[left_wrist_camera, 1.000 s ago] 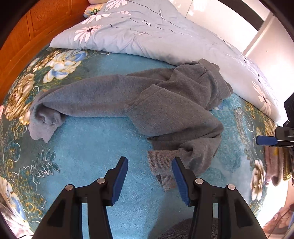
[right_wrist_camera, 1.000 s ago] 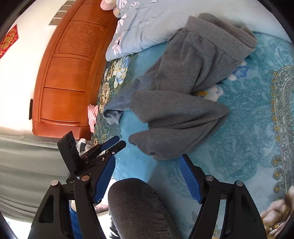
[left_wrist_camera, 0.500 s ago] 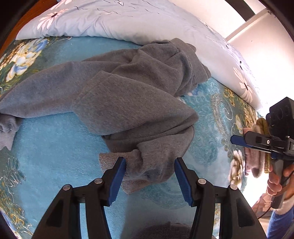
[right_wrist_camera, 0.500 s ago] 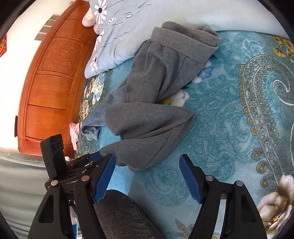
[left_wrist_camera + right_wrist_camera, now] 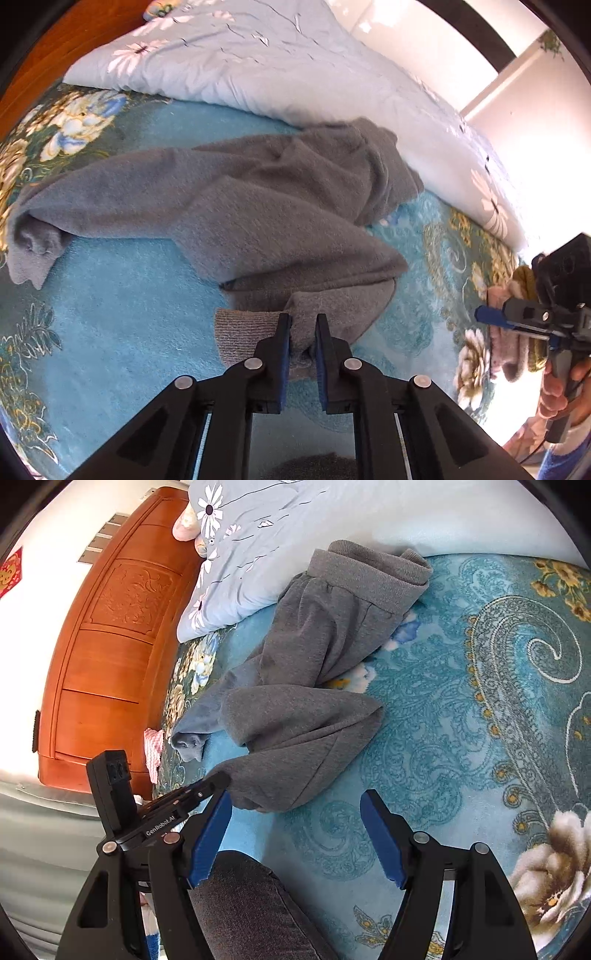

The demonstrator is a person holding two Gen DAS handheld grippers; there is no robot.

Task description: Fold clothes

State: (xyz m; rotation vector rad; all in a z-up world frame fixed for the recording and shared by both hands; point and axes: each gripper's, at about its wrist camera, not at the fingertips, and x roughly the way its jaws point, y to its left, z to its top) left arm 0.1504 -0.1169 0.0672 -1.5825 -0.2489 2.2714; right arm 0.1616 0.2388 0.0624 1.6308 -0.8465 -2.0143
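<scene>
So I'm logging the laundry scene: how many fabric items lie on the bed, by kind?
Grey sweatpants, cuff pinched by the left tool: 1
Light-blue floral quilt: 1
Teal floral blanket underneath: 1
Total: 3

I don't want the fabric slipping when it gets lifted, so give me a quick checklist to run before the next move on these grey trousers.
1. Left gripper closed on fabric: ok, pinching the near cuff end of the grey trousers.
2. Grip depth: cannot tell, a bunched fold hides it.
3. Right gripper free: ok, open over the blue blanket, touching nothing.
4. Trousers laid flat: not ok, legs crossed and crumpled.
5. Waistband clear of the pale quilt: not ok, it rests against it.
</scene>
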